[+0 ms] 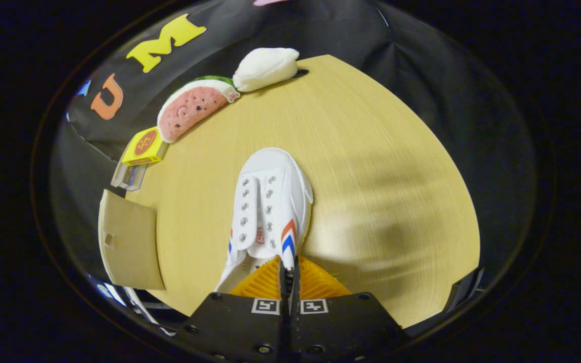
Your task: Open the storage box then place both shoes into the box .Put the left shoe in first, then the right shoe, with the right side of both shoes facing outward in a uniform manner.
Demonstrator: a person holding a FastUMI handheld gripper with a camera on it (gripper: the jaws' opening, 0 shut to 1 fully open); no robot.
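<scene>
The claw [289, 275] is squeezed almost shut, and its two fingers pinch the side wall of the white shoe [269, 206] near the heel, so the claw holds the shoe. The shoe points straight away from the claw, with its toe far ahead of the fingers, over the light wooden table [371, 166]. It has two rows of metal lace holes but the laces cannot be seen. On its side, just ahead of the fingers, are red and blue stripes shaped like arrows. There is small red writing on the tongue, but it is too tiny to read. The heel of the shoe is hidden behind the fingers. Far ahead and to the left, at the back of the table, lies a soft toy that looks like a watermelon slice [194, 106], and a white soft lump [265, 68] touches its far end. Closer on the left is a small yellow box [144, 146] with a red round picture on top; its words are too small to read. Near the claw on the left is a flat tan flap [131, 242], which may be part of the storage box, but most of it is cut off.
</scene>
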